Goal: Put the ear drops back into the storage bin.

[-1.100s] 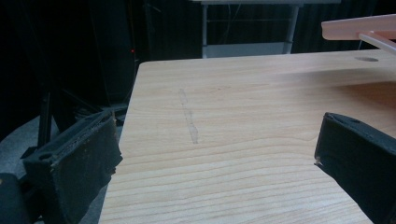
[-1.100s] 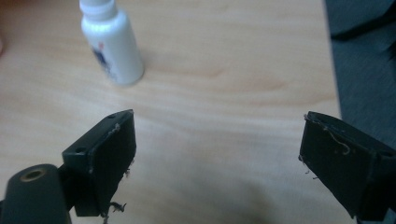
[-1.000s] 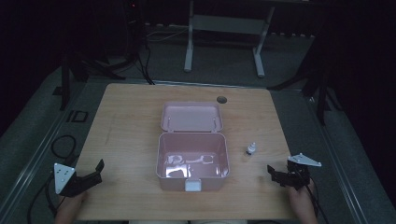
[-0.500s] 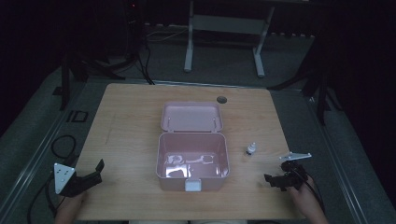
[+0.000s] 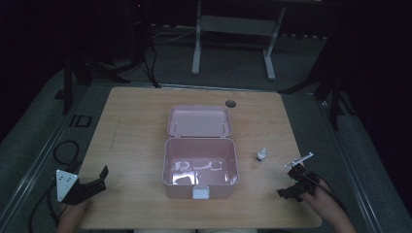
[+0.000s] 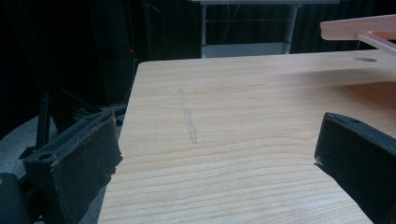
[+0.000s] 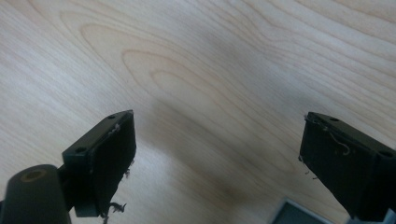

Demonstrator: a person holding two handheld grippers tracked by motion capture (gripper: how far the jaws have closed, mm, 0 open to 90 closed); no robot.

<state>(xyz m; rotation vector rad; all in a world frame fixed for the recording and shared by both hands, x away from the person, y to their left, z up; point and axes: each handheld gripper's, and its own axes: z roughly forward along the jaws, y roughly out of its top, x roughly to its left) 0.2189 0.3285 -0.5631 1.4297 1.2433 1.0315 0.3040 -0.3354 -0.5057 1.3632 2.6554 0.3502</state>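
Two tongs are in my hands, one on each side of the tabletop (image 5: 136, 121). My left tongs (image 5: 94, 180) sit at about 8 o'clock on the tabletop, near the front edge. Their jaws are spread wide apart and hold nothing. In the left gripper view I see bare wood between the two black jaws, and a faint grey smudge (image 6: 188, 122) on the wood farther off.

My right tongs (image 5: 290, 189) are at about 4 o'clock, near the front right corner. My right hand (image 5: 324, 204) holds them tipped over, pointing down at the wood. Their jaws are wide apart too, with nothing in them. In the right gripper view there is just wood grain between the jaws.

A pink box (image 5: 200, 167) sits in the middle of the tabletop. Its lid (image 5: 199, 121) is flipped open and lies back toward 12 o'clock. The box has a white latch (image 5: 201, 192) on its front wall, at 6 o'clock. Something pale and shiny lies at the bottom, but it is too dim to tell what.

A tiny white bottle (image 5: 261, 155) stands just to the right of the box, at about 3 o'clock, between the box and my right tongs. It touches neither one. A small round hole (image 5: 230, 103) is in the tabletop at 1 o'clock.
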